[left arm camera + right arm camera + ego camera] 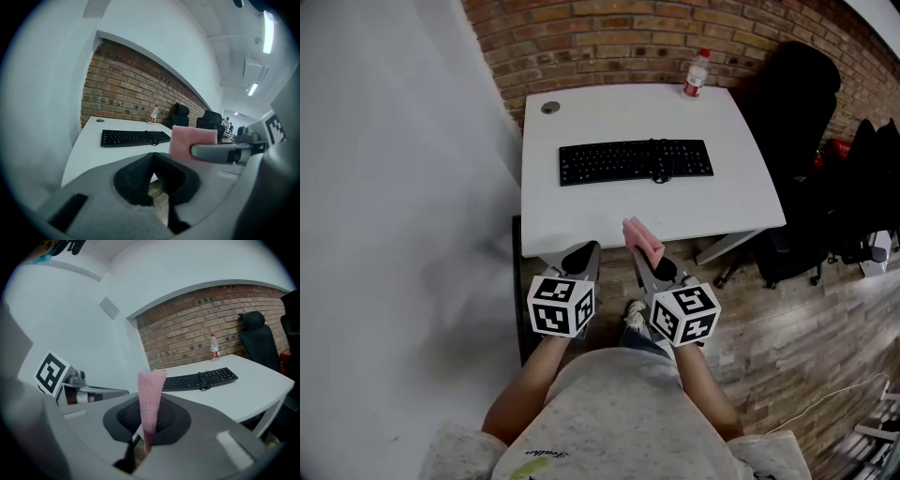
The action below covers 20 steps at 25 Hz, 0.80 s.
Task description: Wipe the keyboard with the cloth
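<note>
Keyboard (pixel 636 161) long axis left-right on desk (pixel 581 216) | cloth (pixel 643 240) upright in right gripper (pixel 648 260)

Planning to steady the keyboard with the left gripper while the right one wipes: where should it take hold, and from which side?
The keyboard lies flat and crosswise, its cable bunched nearer the right end. So probably pinch its left short end, coming in from the left over the bare desk there.
</note>
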Each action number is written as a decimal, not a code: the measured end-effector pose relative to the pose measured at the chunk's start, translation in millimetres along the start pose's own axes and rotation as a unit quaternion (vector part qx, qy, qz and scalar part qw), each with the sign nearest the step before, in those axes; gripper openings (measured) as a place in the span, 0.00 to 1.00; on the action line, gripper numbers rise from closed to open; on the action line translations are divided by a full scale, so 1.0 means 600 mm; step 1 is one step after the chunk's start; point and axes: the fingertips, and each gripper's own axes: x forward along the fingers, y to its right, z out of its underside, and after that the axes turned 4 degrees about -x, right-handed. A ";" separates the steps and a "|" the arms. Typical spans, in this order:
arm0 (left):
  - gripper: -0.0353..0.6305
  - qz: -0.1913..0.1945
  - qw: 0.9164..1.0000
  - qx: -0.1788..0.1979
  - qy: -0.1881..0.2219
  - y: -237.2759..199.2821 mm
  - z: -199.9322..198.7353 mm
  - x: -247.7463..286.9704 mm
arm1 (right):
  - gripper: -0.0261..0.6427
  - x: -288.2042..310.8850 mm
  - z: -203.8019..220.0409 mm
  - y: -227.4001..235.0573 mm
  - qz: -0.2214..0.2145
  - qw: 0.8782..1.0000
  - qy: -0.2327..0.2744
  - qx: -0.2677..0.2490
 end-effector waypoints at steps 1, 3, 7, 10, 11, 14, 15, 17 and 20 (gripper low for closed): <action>0.04 -0.004 1.000 -0.002 -0.001 -0.002 -0.007 0.015 | 0.08 0.010 -0.004 0.012 -0.005 1.000 -0.003 0.001; 0.04 -0.012 1.000 -0.006 -0.002 -0.006 -0.018 0.043 | 0.08 0.028 -0.010 0.036 -0.015 1.000 -0.009 0.004; 0.04 -0.028 0.999 -0.016 -0.007 -0.016 -0.037 0.095 | 0.08 0.062 -0.024 0.082 -0.037 0.999 -0.020 0.010; 0.04 -0.039 0.999 -0.023 -0.014 -0.018 -0.046 0.131 | 0.08 0.084 -0.032 0.116 -0.052 0.998 -0.029 0.013; 0.04 -0.042 0.999 -0.025 -0.015 -0.018 -0.048 0.142 | 0.08 0.091 -0.033 0.127 -0.057 0.998 -0.032 0.014; 0.04 -0.054 0.998 -0.031 -0.016 -0.023 -0.058 0.171 | 0.08 0.114 -0.040 0.153 -0.073 0.996 -0.040 0.016; 0.04 -0.059 0.998 -0.033 -0.015 -0.025 -0.061 0.178 | 0.08 0.121 -0.042 0.159 -0.079 0.996 -0.042 0.016; 0.05 -0.068 0.997 -0.036 -0.014 -0.032 -0.065 0.191 | 0.08 0.135 -0.045 0.170 -0.090 0.995 -0.045 0.014; 0.05 -0.080 0.996 -0.040 -0.012 -0.043 -0.069 0.205 | 0.08 0.156 -0.047 0.182 -0.103 0.993 -0.050 0.013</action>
